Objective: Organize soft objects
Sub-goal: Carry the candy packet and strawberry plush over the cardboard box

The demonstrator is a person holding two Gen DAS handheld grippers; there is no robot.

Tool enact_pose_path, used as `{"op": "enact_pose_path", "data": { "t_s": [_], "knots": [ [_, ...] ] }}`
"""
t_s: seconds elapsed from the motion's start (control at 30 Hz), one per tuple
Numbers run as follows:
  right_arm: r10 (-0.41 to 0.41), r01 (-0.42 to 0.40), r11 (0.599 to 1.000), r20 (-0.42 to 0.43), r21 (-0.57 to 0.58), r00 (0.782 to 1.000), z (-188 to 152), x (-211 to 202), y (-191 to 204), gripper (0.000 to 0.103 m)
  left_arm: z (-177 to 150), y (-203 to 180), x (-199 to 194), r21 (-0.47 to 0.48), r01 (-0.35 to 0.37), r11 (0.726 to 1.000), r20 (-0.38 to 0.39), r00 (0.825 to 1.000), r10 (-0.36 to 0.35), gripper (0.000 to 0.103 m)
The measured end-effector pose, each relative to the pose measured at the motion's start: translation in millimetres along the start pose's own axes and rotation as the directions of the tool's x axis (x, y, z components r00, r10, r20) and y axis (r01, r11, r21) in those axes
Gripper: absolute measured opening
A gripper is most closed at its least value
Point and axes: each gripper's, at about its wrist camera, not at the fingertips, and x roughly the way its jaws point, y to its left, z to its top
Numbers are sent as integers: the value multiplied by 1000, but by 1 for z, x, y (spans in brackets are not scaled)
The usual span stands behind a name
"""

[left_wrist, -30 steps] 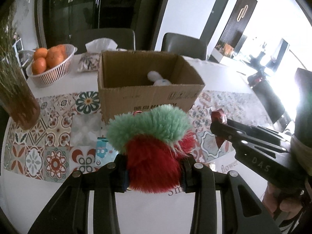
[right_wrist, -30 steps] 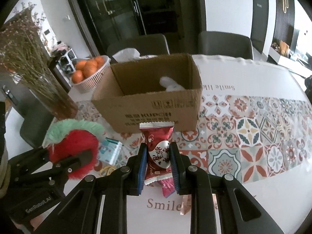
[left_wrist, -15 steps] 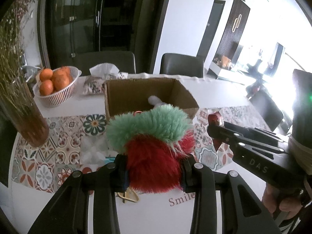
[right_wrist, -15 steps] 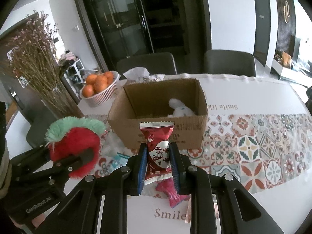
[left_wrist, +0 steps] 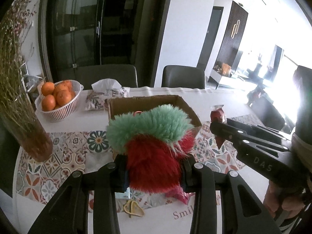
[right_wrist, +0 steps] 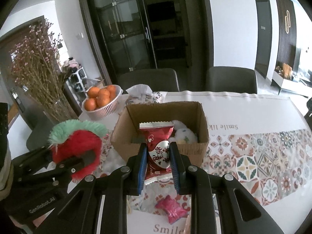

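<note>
Left gripper (left_wrist: 154, 172) pinches a fluffy red plush strawberry with mint-green fur top (left_wrist: 154, 146); right gripper (right_wrist: 158, 160) pinches a glossy red foil snack packet (right_wrist: 158, 152)

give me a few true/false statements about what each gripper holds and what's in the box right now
1. The left gripper is shut on the fluffy red and green toy. True.
2. The right gripper is open and holds nothing. False: it is shut on the red snack packet.
3. The cardboard box holds a white soft toy. True.
4. The white basket holds apples. False: it holds oranges.
5. A pink wrapped item lies on the table below the right gripper. True.
</note>
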Motion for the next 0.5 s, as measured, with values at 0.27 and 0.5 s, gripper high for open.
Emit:
{"op": "enact_pose_path", "data": {
  "t_s": [0.27,0.5],
  "knots": [
    [2,-2,1000,6,-2,1000,16,18,-5,24,16,6,17,3,-10,1000,7,1000,10,37],
    [0,0,1000,-5,-1,1000,29,41,-10,24,30,13,39,4,-23,1000,5,1000,23,38]
  ]
}}
